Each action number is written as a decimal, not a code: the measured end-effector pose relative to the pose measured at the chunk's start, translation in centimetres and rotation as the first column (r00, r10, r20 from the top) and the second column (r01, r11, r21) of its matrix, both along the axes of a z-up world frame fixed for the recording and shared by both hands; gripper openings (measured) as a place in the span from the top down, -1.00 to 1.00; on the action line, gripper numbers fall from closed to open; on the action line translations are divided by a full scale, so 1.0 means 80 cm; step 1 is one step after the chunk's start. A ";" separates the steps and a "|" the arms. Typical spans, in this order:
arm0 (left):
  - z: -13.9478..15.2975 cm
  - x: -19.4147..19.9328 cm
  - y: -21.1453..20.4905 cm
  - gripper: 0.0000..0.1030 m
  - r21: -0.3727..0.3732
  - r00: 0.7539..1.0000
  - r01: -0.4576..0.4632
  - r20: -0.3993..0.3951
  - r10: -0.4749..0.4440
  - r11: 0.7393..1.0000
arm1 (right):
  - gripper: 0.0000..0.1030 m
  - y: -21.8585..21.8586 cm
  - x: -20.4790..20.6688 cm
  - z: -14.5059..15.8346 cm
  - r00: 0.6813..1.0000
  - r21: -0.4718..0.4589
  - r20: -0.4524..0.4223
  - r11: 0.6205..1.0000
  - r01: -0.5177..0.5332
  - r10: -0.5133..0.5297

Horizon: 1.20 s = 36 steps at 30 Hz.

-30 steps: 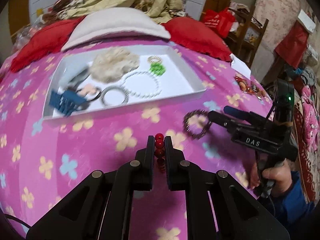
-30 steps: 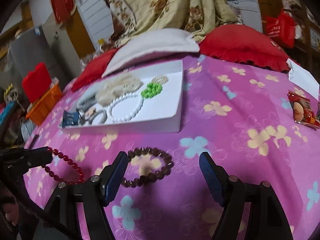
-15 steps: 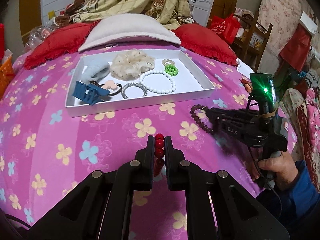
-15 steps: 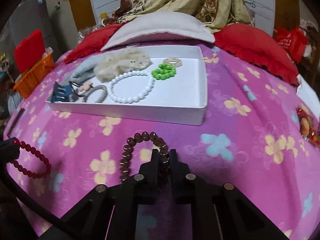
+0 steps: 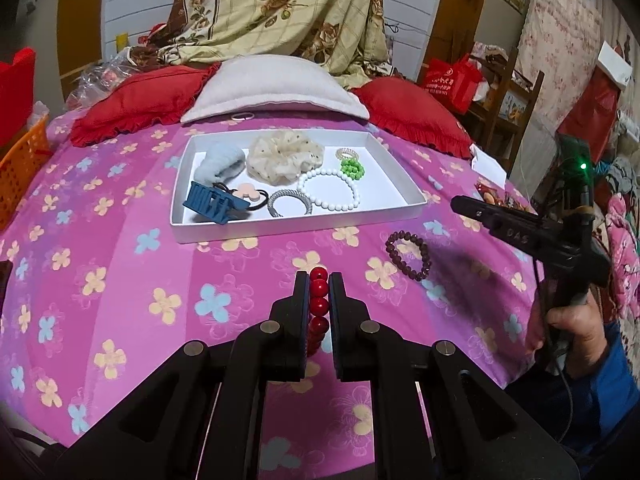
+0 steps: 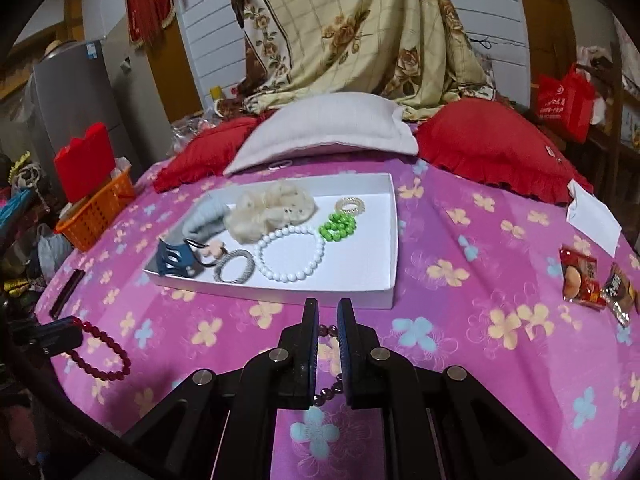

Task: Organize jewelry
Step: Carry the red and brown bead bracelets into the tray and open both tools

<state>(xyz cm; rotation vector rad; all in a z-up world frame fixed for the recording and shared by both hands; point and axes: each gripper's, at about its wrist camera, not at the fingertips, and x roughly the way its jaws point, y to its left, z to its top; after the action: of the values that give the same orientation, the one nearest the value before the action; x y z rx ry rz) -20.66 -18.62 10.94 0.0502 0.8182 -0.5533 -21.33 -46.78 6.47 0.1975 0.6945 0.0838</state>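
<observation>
Red bracelet (image 5: 319, 304) is clenched in the left gripper (image 5: 319, 280), its lower loop hidden behind the fingers. Right gripper (image 6: 328, 312) is closed; in its own view only a few dark beads show through the slit. From the left view the brown bracelet (image 5: 408, 256) lies on the bedspread (image 5: 120, 280) below its tip, apart from it, near the white tray (image 5: 296, 228)

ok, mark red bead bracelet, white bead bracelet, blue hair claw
red bead bracelet (image 5: 319, 304), left wrist view, bead between jaws
white bead bracelet (image 6: 290, 277), right wrist view, near-side beads
blue hair claw (image 5: 208, 202), left wrist view, body middle
</observation>
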 end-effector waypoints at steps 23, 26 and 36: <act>-0.021 0.001 0.009 0.85 -0.001 0.999 -0.010 -0.050 0.010 1.000 | 0.77 0.037 0.059 -0.095 0.980 -0.167 -0.198 0.986 -0.016 -0.018; -0.021 0.001 0.012 0.85 0.001 0.999 -0.016 -0.043 0.016 1.000 | 0.83 0.036 0.056 -0.090 0.983 -0.146 -0.185 0.989 -0.009 -0.018; -0.016 -0.001 0.021 0.85 -0.009 0.999 -0.025 -0.036 0.025 1.000 | 0.83 0.002 0.021 -0.031 0.995 -0.050 -0.051 0.996 0.080 -0.083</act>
<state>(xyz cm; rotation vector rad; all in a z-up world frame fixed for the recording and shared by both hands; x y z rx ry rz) -20.73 -16.96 9.62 0.0215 0.8502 -0.5357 -19.65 -46.62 4.03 0.1824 0.7396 -0.0160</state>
